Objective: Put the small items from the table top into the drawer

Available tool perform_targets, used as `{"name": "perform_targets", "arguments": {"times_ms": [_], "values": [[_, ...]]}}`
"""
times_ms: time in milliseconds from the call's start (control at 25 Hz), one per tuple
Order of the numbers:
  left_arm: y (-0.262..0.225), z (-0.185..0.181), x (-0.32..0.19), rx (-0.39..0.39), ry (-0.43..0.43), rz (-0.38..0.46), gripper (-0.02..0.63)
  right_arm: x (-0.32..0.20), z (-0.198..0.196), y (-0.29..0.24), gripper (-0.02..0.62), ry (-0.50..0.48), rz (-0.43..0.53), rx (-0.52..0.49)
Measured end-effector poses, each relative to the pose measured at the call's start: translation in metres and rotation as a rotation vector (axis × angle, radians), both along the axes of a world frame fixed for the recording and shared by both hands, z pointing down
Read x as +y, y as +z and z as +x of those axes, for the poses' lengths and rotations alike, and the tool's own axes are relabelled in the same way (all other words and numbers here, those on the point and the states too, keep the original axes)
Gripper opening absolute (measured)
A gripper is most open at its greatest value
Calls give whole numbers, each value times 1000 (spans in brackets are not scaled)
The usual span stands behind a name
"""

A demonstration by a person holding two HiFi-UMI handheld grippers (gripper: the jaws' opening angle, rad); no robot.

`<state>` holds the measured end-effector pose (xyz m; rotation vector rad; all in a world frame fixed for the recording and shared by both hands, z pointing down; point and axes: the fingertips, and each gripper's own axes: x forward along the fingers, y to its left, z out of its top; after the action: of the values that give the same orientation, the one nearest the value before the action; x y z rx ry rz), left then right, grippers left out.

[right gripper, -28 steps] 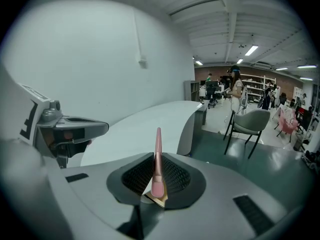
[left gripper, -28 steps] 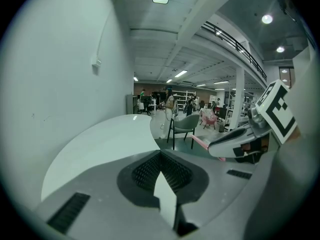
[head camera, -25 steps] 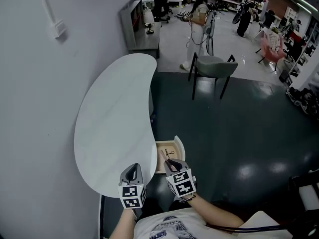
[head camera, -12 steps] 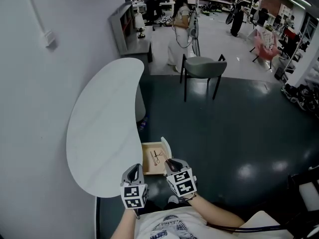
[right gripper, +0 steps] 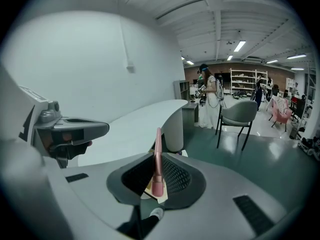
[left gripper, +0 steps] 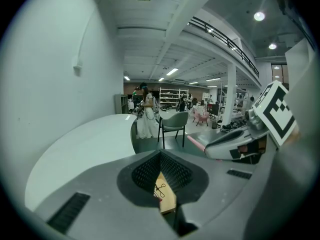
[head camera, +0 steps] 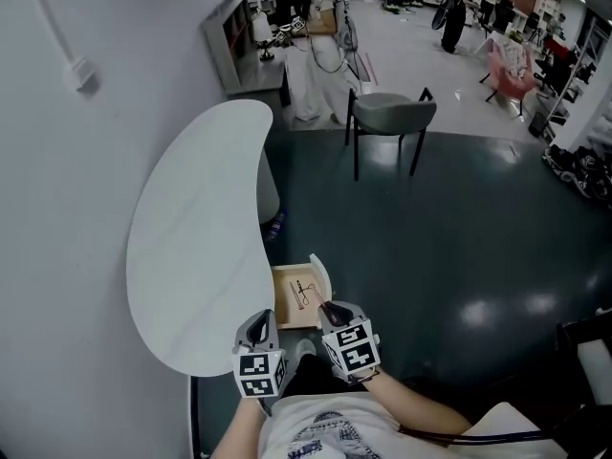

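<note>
Beside table [head camera: 191,237], drawer [head camera: 284,310] holds perhaps scissors [head camera: 304,293]; left tongs [head camera: 257,323] clenched, right tongs [head camera: 329,309] gripping stick [right gripper: 158,159].

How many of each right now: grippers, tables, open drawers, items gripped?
Grippers: 2, the left gripper and the right gripper
Tables: 1, the white table
Open drawers: 1, the drawer
Items gripped: 1, a pink stick between the right gripper's jaws
Total: 5
</note>
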<state>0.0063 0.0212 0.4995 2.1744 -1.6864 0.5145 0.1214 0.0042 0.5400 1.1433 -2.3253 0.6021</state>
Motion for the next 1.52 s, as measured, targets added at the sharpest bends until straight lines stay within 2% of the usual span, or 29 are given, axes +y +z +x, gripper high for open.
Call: {"name": "perform_targets", "arguments": {"times_ms": [280,1200,1520], "values": [[19,-6,-20,1,35,-54,16,-8,-10,21,64,5,-59,17],[78,-43,-116,29,156,-116,15,-77,-51,96,64,124,-173,55],[119,-56,-139,9,148,-142,15,-93,-60,147,64,131,-223,54]]}}
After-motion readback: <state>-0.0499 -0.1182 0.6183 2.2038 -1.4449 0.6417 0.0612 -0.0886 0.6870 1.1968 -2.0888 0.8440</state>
